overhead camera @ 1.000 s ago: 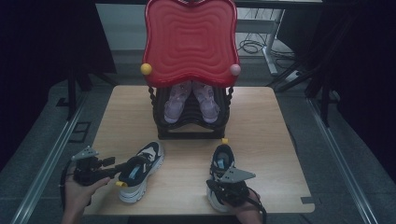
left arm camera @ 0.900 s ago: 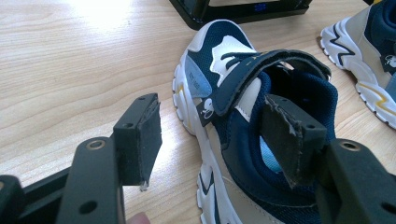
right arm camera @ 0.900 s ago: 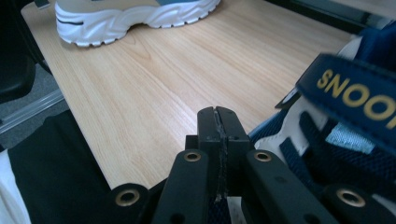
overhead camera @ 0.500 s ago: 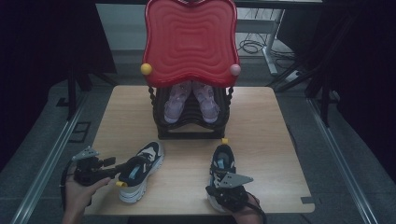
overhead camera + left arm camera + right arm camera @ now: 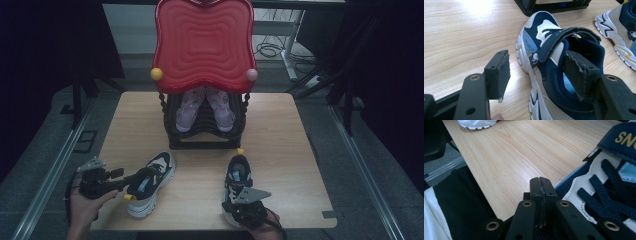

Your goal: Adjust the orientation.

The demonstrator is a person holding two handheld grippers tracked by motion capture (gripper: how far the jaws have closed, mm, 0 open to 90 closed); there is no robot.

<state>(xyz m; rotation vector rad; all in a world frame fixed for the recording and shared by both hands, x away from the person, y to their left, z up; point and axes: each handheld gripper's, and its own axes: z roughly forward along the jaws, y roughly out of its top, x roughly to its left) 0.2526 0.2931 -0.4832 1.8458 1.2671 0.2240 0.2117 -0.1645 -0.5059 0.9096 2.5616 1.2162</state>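
Observation:
Two navy, white and beige sneakers lie on the wooden table (image 5: 295, 140). At the left shoe (image 5: 150, 182) (image 5: 544, 42), my left gripper (image 5: 136, 185) (image 5: 539, 72) stands open at the heel end. One pad (image 5: 500, 72) hangs over bare wood and the other pad (image 5: 579, 72) is at the shoe's opening; neither presses on it. My right gripper (image 5: 242, 202) (image 5: 541, 182) is shut, pads together, right at the rim of the right shoe (image 5: 239, 175) (image 5: 604, 185). I see nothing between its pads.
A black shoe rack (image 5: 205, 140) stands at the table's far middle with a pair of lilac shoes (image 5: 205, 107) on it. A red wavy board (image 5: 202, 45) rises above it. Bare wood lies between the two sneakers. The near table edge is just under both hands.
My right gripper has slid slightly toward the near table edge at the shoe's end. The left gripper and both shoes stay where they were.

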